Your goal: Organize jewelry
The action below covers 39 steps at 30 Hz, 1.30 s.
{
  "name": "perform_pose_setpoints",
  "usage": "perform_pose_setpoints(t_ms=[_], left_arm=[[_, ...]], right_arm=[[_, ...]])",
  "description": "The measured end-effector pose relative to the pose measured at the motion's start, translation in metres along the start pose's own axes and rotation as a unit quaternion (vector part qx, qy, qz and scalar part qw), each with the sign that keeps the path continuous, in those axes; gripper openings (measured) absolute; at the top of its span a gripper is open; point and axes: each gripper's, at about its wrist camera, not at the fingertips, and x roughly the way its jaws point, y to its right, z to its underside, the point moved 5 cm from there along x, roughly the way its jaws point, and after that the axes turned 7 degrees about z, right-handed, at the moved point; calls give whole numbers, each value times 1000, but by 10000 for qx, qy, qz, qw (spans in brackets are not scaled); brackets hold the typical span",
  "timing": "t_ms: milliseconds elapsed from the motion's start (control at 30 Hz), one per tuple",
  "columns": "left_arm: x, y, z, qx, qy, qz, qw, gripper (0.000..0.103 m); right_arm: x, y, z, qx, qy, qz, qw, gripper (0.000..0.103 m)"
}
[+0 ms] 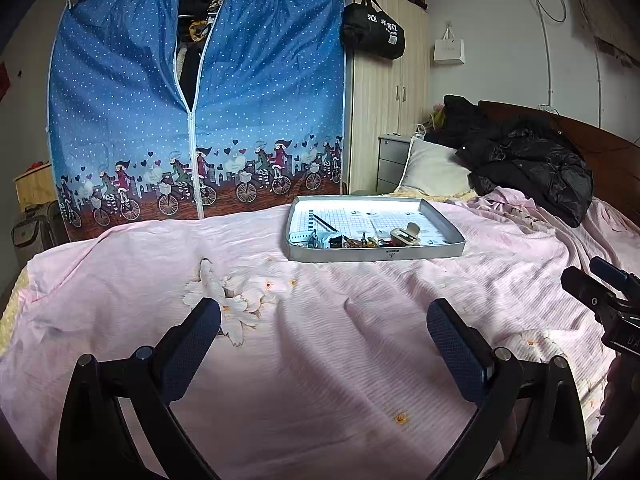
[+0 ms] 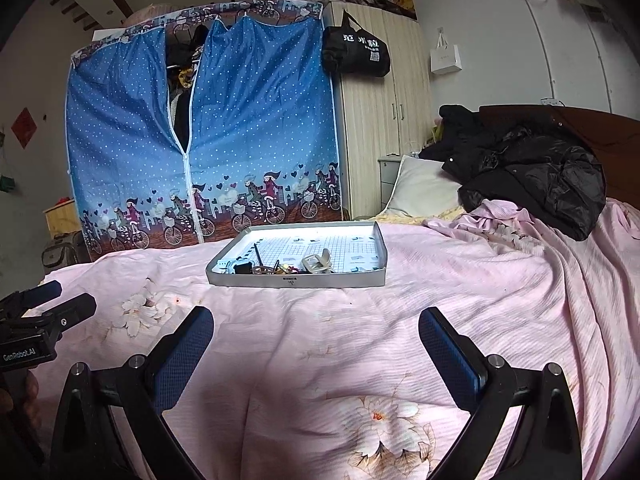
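The left hand-held gripper [image 1: 324, 322] hovered over the pink, flower-printed bedspread [image 1: 320, 380] with its blue-padded fingers spread wide and nothing between them. The right hand-held gripper [image 2: 316, 330] was held the same way, wide apart and empty, just above the same bedspread [image 2: 460, 280].

Ahead of both, well apart from the fingertips, a shallow grey rectangular tray [image 1: 376, 255] lay flat on the bed, lined with white squared paper. The small jumble of jewelry pieces [image 1: 356, 241] sat bunched along the tray's near edge: dark and gold-toned bits too small to tell apart, a beige oval-shaped item [image 1: 406, 234] at the right end of the pile, and a thin black stick [image 1: 325, 222] lying slantwise to the left. In the right wrist view the tray [image 2: 296, 280] sat ahead and slightly left of centre, the jewelry [image 2: 276, 269] again against its near wall.

Each gripper showed at the edge of the other's view, side by side. Behind the bed stood a blue polka-dot fabric wardrobe [image 1: 196, 112], partly unzipped, and a black puffy jacket [image 1: 528, 160] lay heaped near the white pillow [image 1: 432, 168].
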Motion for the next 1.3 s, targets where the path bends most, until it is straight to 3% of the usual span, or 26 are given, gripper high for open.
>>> perform_pose_setpoints(t_ms=[1300], left_arm=[[3,5,6,186,-47,-29,9998,101]], right_arm=[[-1,-5,2,-20,-30,-21,10000,103]])
